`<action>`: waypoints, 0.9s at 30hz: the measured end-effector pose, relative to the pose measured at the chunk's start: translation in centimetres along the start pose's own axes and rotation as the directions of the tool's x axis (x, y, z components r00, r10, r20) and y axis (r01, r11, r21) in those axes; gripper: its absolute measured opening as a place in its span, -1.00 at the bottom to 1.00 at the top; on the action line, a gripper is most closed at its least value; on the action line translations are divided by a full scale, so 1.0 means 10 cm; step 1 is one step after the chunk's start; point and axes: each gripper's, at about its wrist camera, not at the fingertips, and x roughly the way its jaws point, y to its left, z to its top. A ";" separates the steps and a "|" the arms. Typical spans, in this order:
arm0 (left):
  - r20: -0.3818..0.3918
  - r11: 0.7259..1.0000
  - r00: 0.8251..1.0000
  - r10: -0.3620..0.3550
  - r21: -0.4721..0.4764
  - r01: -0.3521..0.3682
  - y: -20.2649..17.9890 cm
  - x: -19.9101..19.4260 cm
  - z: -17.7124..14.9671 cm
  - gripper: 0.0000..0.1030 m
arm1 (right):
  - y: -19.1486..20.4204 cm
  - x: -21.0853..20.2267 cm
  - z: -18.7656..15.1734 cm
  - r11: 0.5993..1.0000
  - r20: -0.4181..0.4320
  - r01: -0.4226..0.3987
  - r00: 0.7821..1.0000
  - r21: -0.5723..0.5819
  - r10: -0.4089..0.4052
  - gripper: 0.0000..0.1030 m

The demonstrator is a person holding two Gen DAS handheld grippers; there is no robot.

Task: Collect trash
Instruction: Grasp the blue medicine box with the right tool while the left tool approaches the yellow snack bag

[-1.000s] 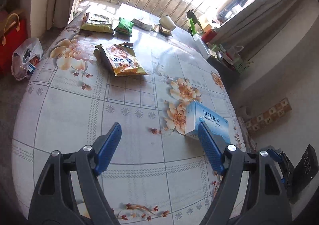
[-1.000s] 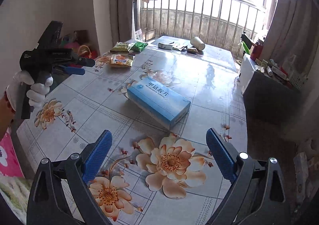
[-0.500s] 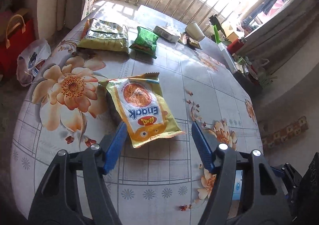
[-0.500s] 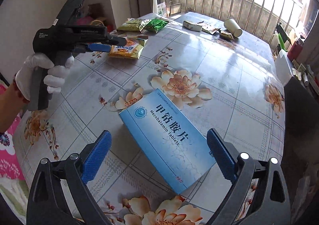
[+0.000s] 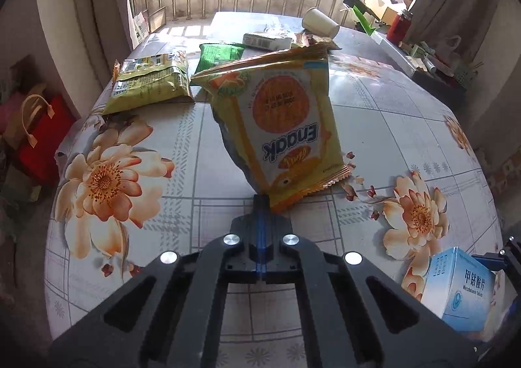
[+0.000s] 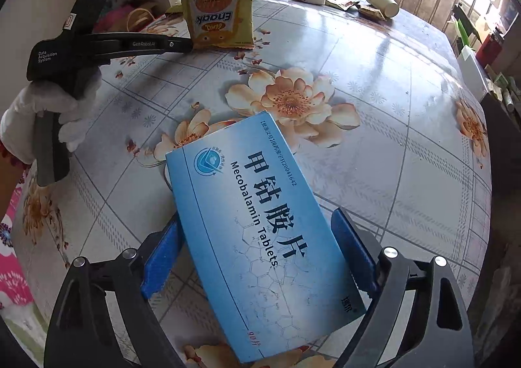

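Note:
A yellow Enaak snack bag (image 5: 283, 127) stands tilted up off the flowered table (image 5: 162, 205). My left gripper (image 5: 261, 205) is shut on its near bottom corner. The right wrist view shows the same bag (image 6: 218, 16) at the left gripper's tip (image 6: 190, 45), held by a white-gloved hand (image 6: 35, 120). A blue Mecobalamin tablet box (image 6: 260, 231) lies between my right gripper's (image 6: 257, 237) blue pads. The jaws are closing, with the pads (image 6: 162, 254) against its long sides. The box (image 5: 462, 286) also shows at the lower right of the left wrist view.
Farther back on the table lie a green-yellow bag (image 5: 151, 81), a green packet (image 5: 219, 55), a small white carton (image 5: 267, 40), torn wrappers and a tipped paper cup (image 5: 320, 22). A red bag (image 5: 42, 136) sits on the floor left. A cluttered shelf (image 6: 482, 52) runs along the right.
My left gripper went from open around the snack bag to shut on its corner, and the bag tipped up. My right gripper came lower over the blue box and its jaws narrowed.

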 end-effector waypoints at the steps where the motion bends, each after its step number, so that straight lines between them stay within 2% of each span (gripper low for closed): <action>1: 0.000 1.000 1.000 -0.003 0.016 0.003 -0.03 -0.01 -0.02 -1.00 | 0.01 -0.03 -0.06 1.000 0.007 0.026 1.000 0.010 -0.026 0.54; 4: -0.007 0.998 1.000 -0.028 0.054 0.028 -0.15 -0.08 -0.12 -1.00 | -0.01 -0.15 -0.27 0.996 0.012 0.032 0.999 0.080 -0.033 0.40; 9: -0.044 0.986 0.994 -0.105 0.126 0.110 -0.38 -0.30 -0.44 -1.00 | -0.04 -0.37 -0.80 0.970 0.015 0.063 0.998 0.233 -0.069 0.39; 13: -0.083 0.968 0.975 -0.206 0.132 0.215 -0.43 -0.54 -0.71 -1.00 | 0.01 -0.55 -1.23 0.948 0.022 0.083 0.995 0.306 -0.095 0.39; 16: -0.048 0.962 0.971 -0.235 0.129 0.239 -0.36 -0.70 -0.72 -1.00 | 0.06 -0.63 -1.45 0.938 0.030 0.084 0.995 0.337 -0.100 0.39; 18: 0.015 0.964 0.979 -0.205 0.174 0.199 -0.34 -0.80 -0.64 -0.90 | 0.07 -0.66 -1.53 0.932 0.039 0.078 0.994 0.353 -0.098 0.39; 20: 0.089 0.964 0.986 -0.144 0.236 0.119 -0.37 -0.85 -0.56 -0.27 | 0.06 -0.67 -1.56 0.926 0.047 0.070 0.994 0.371 -0.094 0.39; 21: 0.132 0.957 0.985 -0.115 0.279 0.074 -0.41 -0.85 -0.51 -0.16 | 0.04 -0.67 -1.56 0.922 0.053 0.062 0.995 0.382 -0.088 0.39; 23: 0.180 0.923 0.982 -0.051 0.383 -0.022 -0.53 -0.78 -0.43 -0.08 | 0.00 -0.69 -1.58 0.913 0.065 0.043 0.995 0.407 -0.076 0.39; 25: 0.183 0.872 0.983 0.032 0.476 -0.117 -0.66 -0.55 -0.30 -0.07 | -0.02 -0.69 -1.59 0.906 0.076 0.030 0.995 0.421 -0.068 0.39; 27: 0.171 0.838 0.977 0.127 0.509 -0.198 -0.70 -0.28 -0.16 -0.06 | -0.03 -0.69 -1.59 0.904 0.084 0.024 0.994 0.427 -0.066 0.39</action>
